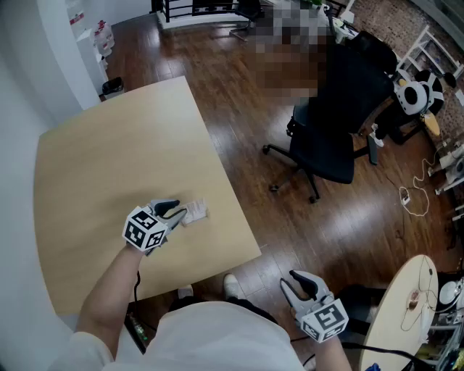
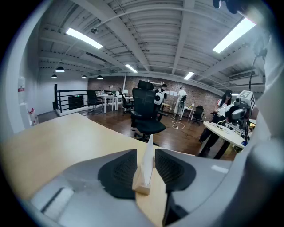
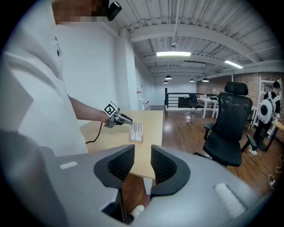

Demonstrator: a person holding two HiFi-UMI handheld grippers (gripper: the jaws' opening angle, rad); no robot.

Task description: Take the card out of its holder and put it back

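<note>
Left gripper view alone shows the card [image 2: 148, 156] upright in its holder [image 2: 142, 187] between the open left tongs [image 2: 146, 153]; right tongs [image 3: 142, 150] open, empty.

A light wooden table [image 1: 109, 167] stands on dark plank floor [image 1: 239, 94]; a black office chair [image 1: 341, 123] sits to its right, brick wall [image 1: 397, 16] far, strip lights [image 2: 82, 38] overhead.
</note>
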